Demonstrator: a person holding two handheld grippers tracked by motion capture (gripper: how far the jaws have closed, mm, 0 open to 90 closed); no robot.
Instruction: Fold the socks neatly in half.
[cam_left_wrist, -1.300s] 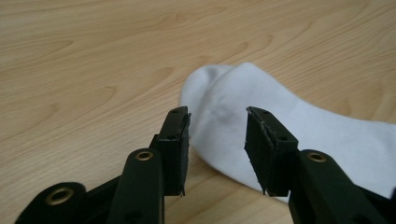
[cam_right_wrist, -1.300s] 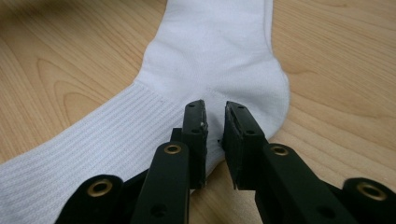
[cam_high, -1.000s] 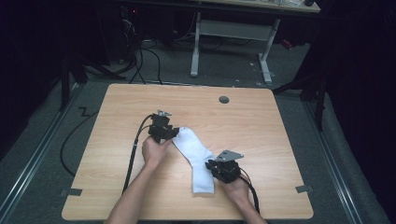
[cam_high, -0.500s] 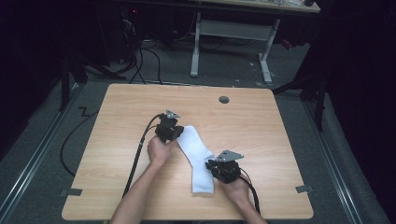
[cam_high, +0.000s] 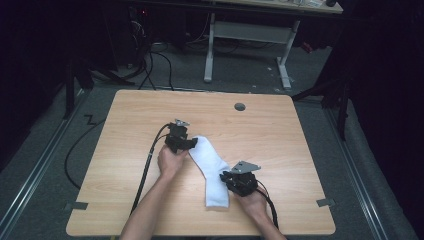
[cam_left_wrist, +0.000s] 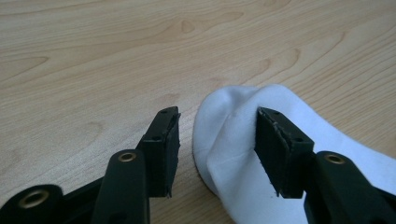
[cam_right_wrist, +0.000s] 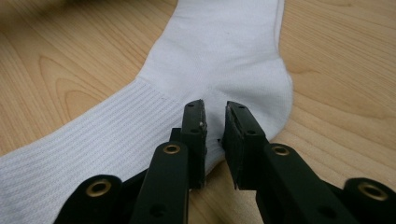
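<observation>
White sock (cam_high: 210, 167) lies flat mid-desk (cam_high: 125, 125); left tool (cam_left_wrist: 217, 140) jaws apart straddling its toe end, right tool (cam_right_wrist: 215, 135) jaws nearly together, pinching fabric at the heel.

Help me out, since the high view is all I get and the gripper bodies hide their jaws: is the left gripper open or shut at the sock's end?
Observer: Open. The left gripper has its jaws wide apart at the rounded end of the sock.
Operator: Both jaws over fabric?
Observer: No. One is over the sock, the other over bare table beside it.
Operator: And the right one?
Observer: The right gripper is almost closed, pinching the sock's edge by the heel.
</observation>
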